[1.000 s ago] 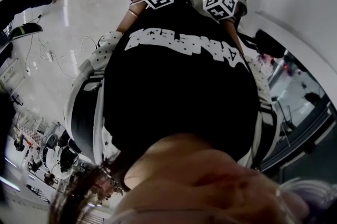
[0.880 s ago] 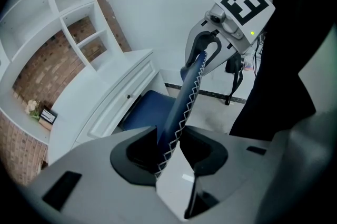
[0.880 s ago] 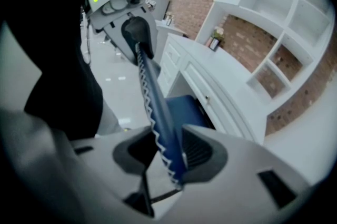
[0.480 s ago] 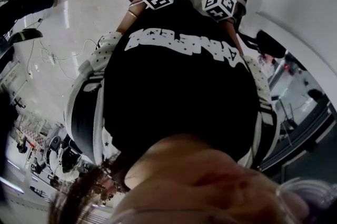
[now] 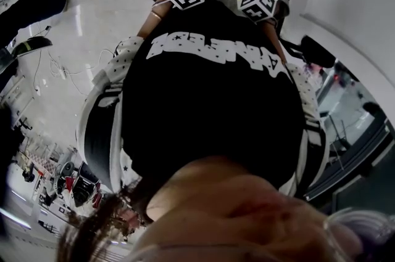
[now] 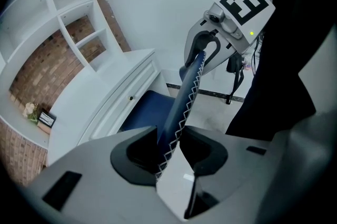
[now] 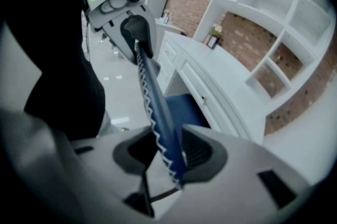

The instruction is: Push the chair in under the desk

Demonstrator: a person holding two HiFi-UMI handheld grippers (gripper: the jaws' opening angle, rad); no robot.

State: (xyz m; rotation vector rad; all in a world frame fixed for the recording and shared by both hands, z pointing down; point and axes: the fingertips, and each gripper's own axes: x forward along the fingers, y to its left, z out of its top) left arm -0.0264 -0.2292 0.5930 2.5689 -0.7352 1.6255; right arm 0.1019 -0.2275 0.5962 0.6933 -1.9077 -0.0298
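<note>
Chair backrest (image 6: 184, 94) pinched at two places

Left gripper (image 6: 169, 153) and right gripper (image 7: 167, 157) each clamp its stitched top edge, likely so the push goes evenly. The blue seat (image 6: 145, 112) is already partly under the desk (image 6: 118, 83).

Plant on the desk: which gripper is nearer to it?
Left. The left gripper holds the chair back at the end nearer the plant; the right gripper holds the far end.
</note>
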